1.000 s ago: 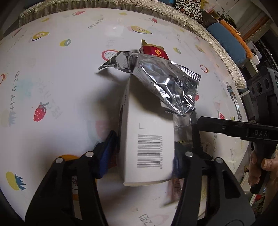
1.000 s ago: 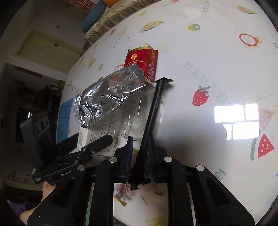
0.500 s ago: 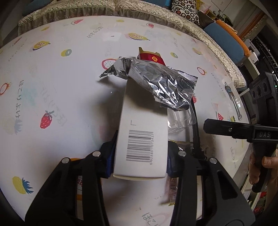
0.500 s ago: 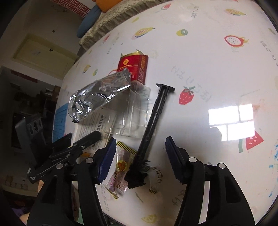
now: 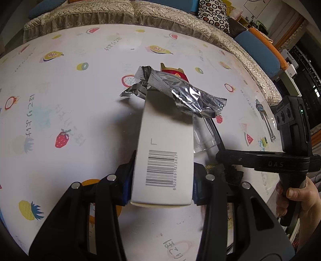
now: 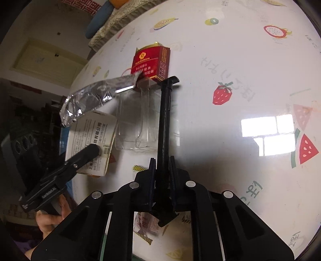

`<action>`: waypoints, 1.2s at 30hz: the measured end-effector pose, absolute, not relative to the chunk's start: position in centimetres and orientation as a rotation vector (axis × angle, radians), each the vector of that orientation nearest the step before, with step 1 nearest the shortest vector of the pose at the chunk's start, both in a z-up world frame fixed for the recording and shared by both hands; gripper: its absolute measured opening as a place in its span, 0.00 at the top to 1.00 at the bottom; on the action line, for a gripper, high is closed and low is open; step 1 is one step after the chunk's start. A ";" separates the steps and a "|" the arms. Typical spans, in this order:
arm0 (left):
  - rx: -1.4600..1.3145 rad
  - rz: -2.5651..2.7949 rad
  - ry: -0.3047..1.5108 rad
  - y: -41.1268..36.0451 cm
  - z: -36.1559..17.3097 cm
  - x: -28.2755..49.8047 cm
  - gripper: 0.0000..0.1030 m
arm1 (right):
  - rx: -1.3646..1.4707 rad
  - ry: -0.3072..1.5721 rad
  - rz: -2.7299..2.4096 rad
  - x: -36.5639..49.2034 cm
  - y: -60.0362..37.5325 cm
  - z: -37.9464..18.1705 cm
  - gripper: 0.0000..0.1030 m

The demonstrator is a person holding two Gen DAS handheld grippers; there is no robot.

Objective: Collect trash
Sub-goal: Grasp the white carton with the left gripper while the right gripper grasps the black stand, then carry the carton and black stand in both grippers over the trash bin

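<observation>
My left gripper is shut on a white carton with a barcode, pads pressing both long sides. A crumpled silver foil wrapper lies across the carton's far end. Behind it stands a red cigarette pack. In the right wrist view my right gripper is closing its jaws on a long black plastic rod, and the pads press on it. The rod's far end reaches the red pack. A clear plastic box lies between rod and carton.
The round table has a white, fruit-printed cover. A small sweet wrapper lies under my right gripper. A quilted sofa with cushions runs behind the table. A hand holds the right gripper's handle.
The left jaws narrowed onto the white carton, and the foil wrapper has swung on top of it. The right jaws opened, leaving the black rod on the table, then shut on it again.
</observation>
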State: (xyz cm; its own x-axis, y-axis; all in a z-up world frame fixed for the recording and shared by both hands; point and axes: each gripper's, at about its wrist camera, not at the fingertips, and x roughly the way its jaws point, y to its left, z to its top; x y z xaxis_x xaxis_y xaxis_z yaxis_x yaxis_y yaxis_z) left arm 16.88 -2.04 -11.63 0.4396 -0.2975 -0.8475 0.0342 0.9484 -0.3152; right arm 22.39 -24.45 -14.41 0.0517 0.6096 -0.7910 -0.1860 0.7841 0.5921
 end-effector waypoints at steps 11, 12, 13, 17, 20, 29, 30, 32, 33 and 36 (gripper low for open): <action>-0.246 -0.229 1.068 -3.2 -8.7 14.3 0.62 | 0.488 1.327 0.610 19.4 -30.2 -10.4 0.87; -0.244 -0.236 1.070 -3.5 -8.5 13.9 0.62 | 0.501 1.320 0.607 18.7 -30.7 -10.0 0.87; -0.241 -0.245 1.070 -3.8 -8.3 13.4 0.62 | 0.511 1.313 0.604 18.0 -31.3 -9.6 0.87; -0.237 -0.287 1.058 -5.5 -7.2 11.3 0.62 | 0.555 1.274 0.602 14.8 -34.2 -8.3 0.87; -0.233 -0.330 1.046 -7.0 -5.9 9.5 0.62 | 0.573 1.247 0.583 11.9 -36.4 -7.3 0.87; -0.180 -0.467 1.016 -12.9 -2.9 5.4 0.62 | 0.635 1.168 0.560 3.4 -42.2 -5.2 0.87; -0.176 -0.485 1.018 -13.6 -2.8 5.0 0.62 | 0.643 1.163 0.561 2.5 -42.7 -5.2 0.87; -0.162 -0.522 1.026 -15.2 -2.9 3.9 0.62 | 0.666 1.154 0.560 0.3 -44.0 -5.3 0.87; -0.151 -0.539 1.028 -16.0 -3.1 3.4 0.62 | 0.680 1.151 0.559 -0.6 -44.6 -5.5 0.87; -0.133 -0.596 1.051 -18.4 -3.9 1.5 0.62 | 0.716 1.154 0.545 -3.7 -46.2 -6.6 0.87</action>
